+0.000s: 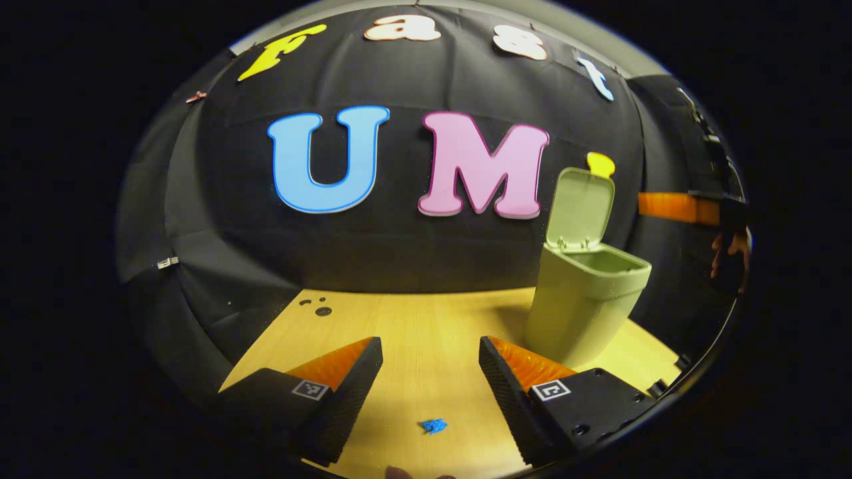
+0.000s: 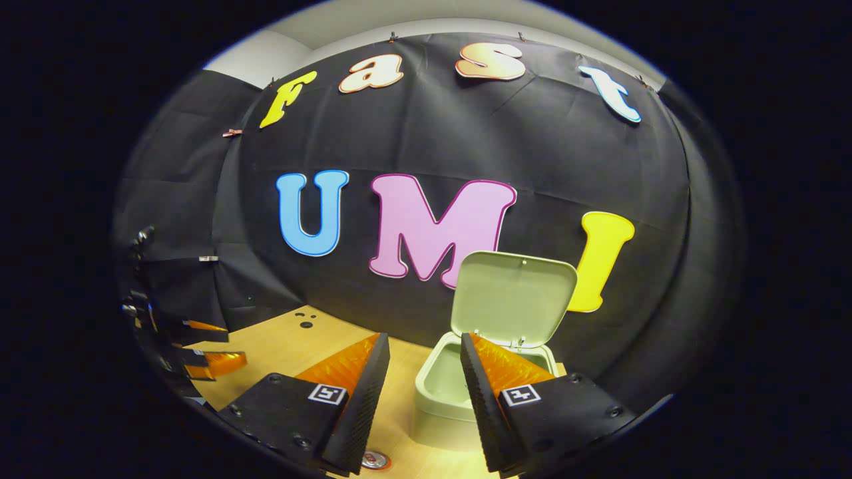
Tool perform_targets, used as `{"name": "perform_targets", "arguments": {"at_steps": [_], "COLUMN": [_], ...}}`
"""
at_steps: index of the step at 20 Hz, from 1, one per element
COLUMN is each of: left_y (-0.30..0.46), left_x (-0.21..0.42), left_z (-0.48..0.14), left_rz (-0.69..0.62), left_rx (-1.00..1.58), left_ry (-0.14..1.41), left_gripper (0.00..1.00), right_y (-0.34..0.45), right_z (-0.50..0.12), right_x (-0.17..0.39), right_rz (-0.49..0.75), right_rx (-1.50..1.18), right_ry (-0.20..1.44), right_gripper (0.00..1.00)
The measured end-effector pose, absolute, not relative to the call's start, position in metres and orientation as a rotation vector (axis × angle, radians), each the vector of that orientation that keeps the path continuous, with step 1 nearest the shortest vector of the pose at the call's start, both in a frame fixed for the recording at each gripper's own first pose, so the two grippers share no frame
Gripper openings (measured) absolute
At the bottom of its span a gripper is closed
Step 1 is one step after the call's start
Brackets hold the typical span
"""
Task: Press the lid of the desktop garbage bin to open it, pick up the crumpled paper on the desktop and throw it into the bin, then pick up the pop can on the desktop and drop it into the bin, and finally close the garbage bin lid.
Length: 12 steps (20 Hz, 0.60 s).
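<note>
The pale green bin (image 1: 586,299) stands on the wooden table (image 1: 413,326) at the right, its lid (image 1: 580,206) swung up and open. A small blue crumpled scrap (image 1: 434,426) lies on the table just below my left gripper (image 1: 431,359), which is open and holds nothing. My right gripper (image 2: 426,359) is open too and hovers above the bin (image 2: 442,392), whose lid (image 2: 512,293) stands upright behind it. Low between its fingers shows a round silver-and-red top (image 2: 375,460), which looks like the pop can beside the bin.
The right gripper (image 1: 685,207) and a hand (image 1: 729,253) show at the far right of the left gripper view. The left gripper (image 2: 210,362) shows at the left of the right gripper view. Small dark holes (image 1: 319,309) mark the table's far left corner.
</note>
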<state>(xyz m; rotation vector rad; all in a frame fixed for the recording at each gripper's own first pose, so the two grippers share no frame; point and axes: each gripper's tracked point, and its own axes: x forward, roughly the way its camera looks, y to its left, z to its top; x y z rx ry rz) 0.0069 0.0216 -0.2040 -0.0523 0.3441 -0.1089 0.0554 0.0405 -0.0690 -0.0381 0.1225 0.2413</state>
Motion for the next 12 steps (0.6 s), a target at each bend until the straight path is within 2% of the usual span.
{"name": "perform_targets", "arguments": {"at_steps": [5,12], "left_y": [0.011,-0.004], "left_x": [0.002,-0.003], "left_z": [-0.284,-0.361], "left_rz": [-0.164,-0.199], "left_rx": [-0.005,-0.006], "left_ry": [0.475,0.605], "left_gripper": [0.95,0.94], "right_y": [0.047,0.028], "right_z": [-0.088,-0.108], "right_x": [0.038,0.013], "right_rz": [0.248,0.198], "right_rx": [-0.039,-0.038], "right_ry": [0.172,0.228], "right_gripper": [0.7,0.69]}}
